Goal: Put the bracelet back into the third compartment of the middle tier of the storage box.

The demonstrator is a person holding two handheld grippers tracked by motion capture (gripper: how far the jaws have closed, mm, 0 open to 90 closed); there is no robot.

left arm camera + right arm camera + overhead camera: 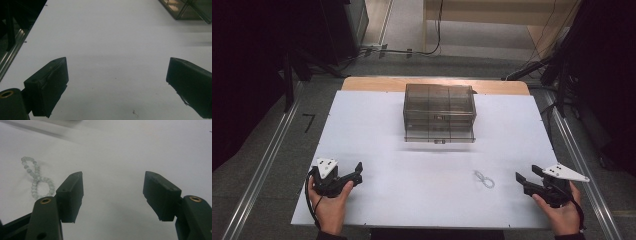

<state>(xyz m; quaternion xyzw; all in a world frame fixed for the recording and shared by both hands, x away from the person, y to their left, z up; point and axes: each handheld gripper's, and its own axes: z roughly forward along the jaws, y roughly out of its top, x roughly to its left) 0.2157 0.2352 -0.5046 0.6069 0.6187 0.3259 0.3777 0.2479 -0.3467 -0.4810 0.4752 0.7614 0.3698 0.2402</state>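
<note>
A string of pale beads (484,179) lies in a twisted loop on the white tabletop (427,165), right of centre near the front. In the right gripper view the beads (37,180) lie just left of the left jaw. My right gripper (526,175) rests at the front right, held in a hand, jaws wide apart over bare table; between its fingertips (112,187) there is nothing. My left gripper (358,172) sits at the front left in the other hand, also open (117,75) above the plain surface. A smoky transparent drawer box (439,112) stands at the back centre.
The drawer box's corner (187,10) shows at the top right of the left gripper view. Metal rails (262,165) run along both sides of the table. Dark stands and cables crowd the floor behind the table's far edge.
</note>
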